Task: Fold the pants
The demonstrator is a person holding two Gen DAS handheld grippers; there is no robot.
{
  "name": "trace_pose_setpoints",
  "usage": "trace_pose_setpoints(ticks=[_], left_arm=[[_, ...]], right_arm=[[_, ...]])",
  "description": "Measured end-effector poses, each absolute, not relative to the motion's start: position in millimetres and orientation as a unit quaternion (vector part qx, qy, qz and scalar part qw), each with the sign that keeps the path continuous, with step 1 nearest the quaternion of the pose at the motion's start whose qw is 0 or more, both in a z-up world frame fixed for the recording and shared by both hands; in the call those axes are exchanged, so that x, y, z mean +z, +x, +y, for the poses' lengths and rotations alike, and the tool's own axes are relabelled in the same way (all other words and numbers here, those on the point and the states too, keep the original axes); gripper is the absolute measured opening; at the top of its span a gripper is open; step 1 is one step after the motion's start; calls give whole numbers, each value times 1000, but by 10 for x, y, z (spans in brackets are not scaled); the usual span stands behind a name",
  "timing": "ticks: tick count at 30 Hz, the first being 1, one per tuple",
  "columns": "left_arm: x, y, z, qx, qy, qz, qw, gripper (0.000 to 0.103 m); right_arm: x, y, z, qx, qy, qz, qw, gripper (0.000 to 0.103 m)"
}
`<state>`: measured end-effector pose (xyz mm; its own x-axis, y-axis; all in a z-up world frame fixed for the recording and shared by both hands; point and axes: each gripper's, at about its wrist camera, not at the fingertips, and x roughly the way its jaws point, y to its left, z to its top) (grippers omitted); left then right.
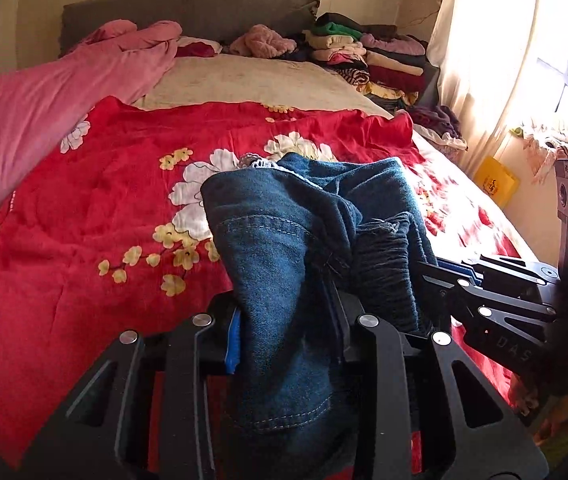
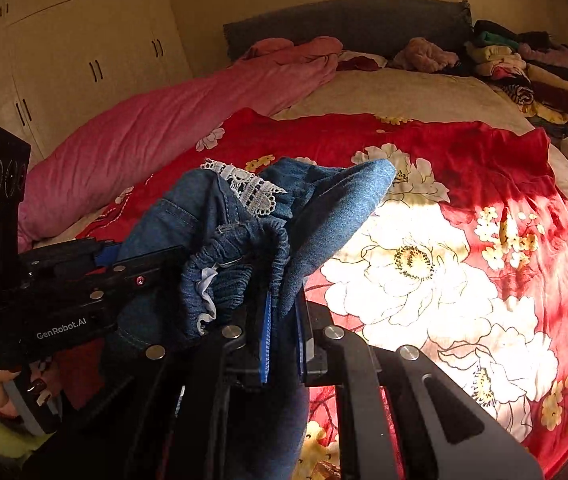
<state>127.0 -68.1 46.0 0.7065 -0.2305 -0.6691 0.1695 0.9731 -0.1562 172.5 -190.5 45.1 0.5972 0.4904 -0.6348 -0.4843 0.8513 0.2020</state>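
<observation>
Blue denim pants (image 1: 284,240) with a white lace trim (image 2: 250,186) are bunched and held above the bed. My left gripper (image 1: 288,320) is shut on the denim, which drapes over and between its fingers. My right gripper (image 2: 284,320) is shut on another part of the pants (image 2: 324,208) near the elastic waistband. The two grippers are close side by side; the right gripper shows at the right of the left wrist view (image 1: 444,280), and the left gripper shows at the left of the right wrist view (image 2: 124,260).
A red floral bedspread (image 1: 104,200) covers the bed. A pink duvet (image 1: 24,120) lies along the left side. Stacks of folded clothes (image 1: 364,56) sit at the far right by the grey headboard (image 1: 188,8). A window and curtain (image 1: 504,60) are at the right, a wardrobe (image 2: 84,60) at the left.
</observation>
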Motion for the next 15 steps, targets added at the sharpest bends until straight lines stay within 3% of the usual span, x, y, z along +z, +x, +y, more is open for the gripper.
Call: trace_pose_setpoints(ticks=[15], left_arm=[[311,1526,-663,-92,-46,378,920,25]], right_arm=[[361,1984,-1798,247,-8,369,896,9]])
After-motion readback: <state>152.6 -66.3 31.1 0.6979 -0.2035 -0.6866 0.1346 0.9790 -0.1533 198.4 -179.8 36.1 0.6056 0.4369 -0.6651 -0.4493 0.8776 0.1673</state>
